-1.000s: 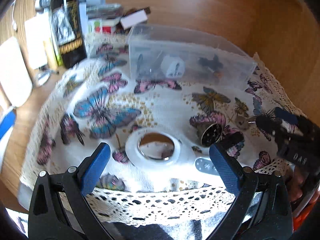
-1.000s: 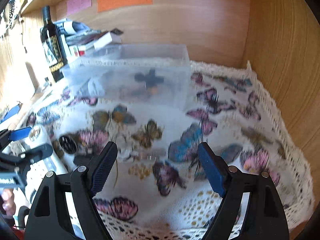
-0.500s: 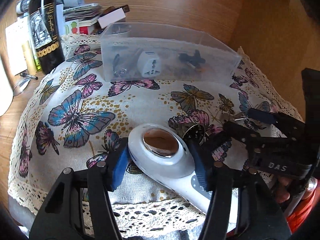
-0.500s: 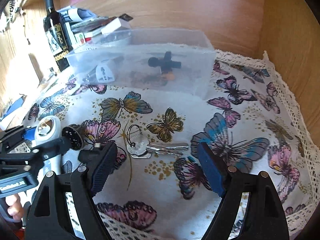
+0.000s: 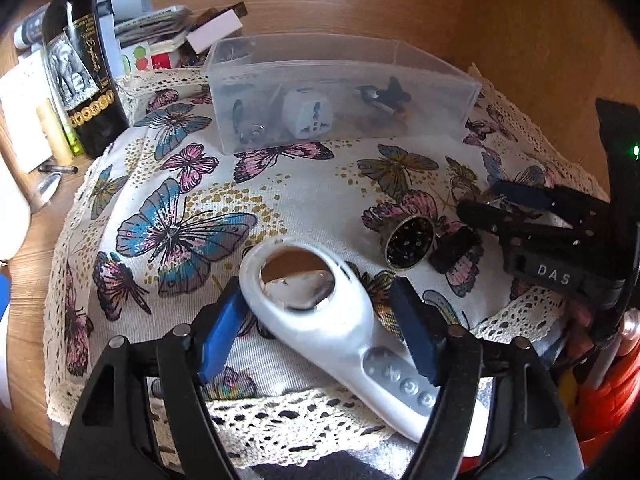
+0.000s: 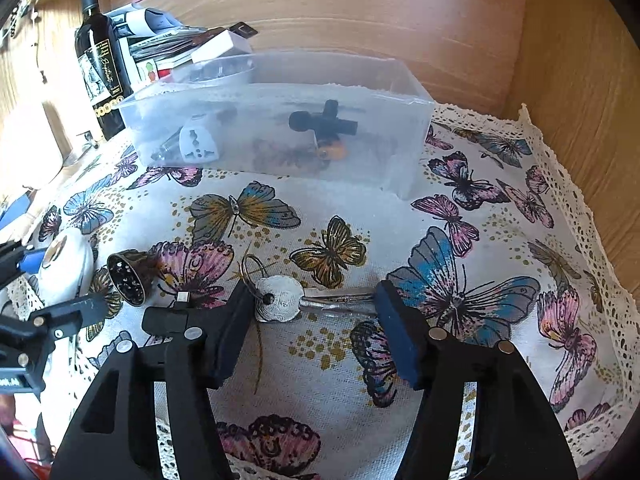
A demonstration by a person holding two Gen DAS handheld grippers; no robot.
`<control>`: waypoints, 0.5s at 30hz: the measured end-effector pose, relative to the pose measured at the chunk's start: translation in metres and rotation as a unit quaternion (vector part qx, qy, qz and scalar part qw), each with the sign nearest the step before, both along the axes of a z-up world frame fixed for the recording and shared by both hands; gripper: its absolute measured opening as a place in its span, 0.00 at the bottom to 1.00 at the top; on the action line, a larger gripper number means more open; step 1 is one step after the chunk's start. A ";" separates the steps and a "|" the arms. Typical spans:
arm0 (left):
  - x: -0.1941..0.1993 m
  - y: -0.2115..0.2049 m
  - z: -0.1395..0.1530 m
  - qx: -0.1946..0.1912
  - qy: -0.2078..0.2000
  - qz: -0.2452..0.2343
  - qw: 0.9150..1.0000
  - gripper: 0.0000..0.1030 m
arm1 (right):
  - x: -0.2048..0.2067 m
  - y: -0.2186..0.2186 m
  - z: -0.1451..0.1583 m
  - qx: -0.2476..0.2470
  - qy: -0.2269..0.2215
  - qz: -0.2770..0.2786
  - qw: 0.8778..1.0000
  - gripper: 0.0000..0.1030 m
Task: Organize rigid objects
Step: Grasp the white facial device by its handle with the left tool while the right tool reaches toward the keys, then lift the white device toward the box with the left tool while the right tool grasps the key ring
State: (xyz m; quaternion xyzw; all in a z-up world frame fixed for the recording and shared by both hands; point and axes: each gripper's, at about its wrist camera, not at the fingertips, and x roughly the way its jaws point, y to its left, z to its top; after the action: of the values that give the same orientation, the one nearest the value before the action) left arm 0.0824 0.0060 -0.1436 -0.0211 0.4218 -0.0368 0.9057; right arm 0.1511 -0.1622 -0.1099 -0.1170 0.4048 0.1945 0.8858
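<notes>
A white handheld device with a round lens (image 5: 312, 308) lies on the butterfly cloth; my left gripper (image 5: 316, 328) is open around its head, pads close beside it. It also shows in the right wrist view (image 6: 64, 264). My right gripper (image 6: 312, 328) is open around a bunch of keys (image 6: 280, 298) on a ring. A small brass-rimmed black cylinder (image 5: 410, 242) lies between both grippers, also in the right wrist view (image 6: 128, 276). A clear plastic box (image 6: 280, 120) at the back holds a white travel adapter (image 5: 308, 114) and a black cross-shaped part (image 6: 324, 122).
A dark wine bottle (image 5: 78, 68) and a stack of papers and boxes (image 5: 168, 36) stand at the back left. Wooden walls (image 6: 580, 80) close the back and right. The cloth's lace edge (image 5: 300, 420) hangs at the front.
My left gripper has closed in around the white device. My right gripper has moved forward and down so that the keys now lie between its pads.
</notes>
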 end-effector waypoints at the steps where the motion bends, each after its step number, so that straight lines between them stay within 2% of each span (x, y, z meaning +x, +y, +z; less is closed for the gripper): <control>1: -0.003 -0.003 -0.001 0.003 -0.005 -0.002 1.000 0.71 | -0.001 0.000 0.001 0.001 -0.001 0.000 1.000 0.57; 3: -0.008 -0.009 -0.003 0.014 -0.017 0.004 1.000 0.70 | -0.002 0.000 0.003 0.003 -0.006 0.000 1.000 0.57; 4: -0.010 -0.010 -0.003 0.015 -0.023 0.005 1.000 0.65 | -0.003 -0.001 0.005 0.003 -0.011 0.000 1.000 0.57; 7: -0.009 -0.008 0.000 0.004 -0.026 0.006 1.000 0.40 | -0.005 -0.004 0.011 0.006 -0.021 -0.003 1.000 0.57; 9: -0.006 -0.004 0.004 -0.009 -0.023 0.007 1.000 0.38 | -0.005 -0.007 0.015 0.013 -0.025 -0.006 1.000 0.57; 15: -0.010 0.010 0.024 -0.004 -0.051 0.025 0.998 0.37 | -0.005 -0.014 0.032 0.034 -0.041 -0.016 0.998 0.57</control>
State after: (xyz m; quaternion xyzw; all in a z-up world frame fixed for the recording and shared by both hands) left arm 0.0726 0.0156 -0.1200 -0.0331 0.3740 -0.0172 0.9267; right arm 0.1466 -0.1765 -0.0783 -0.0882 0.3631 0.1892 0.9081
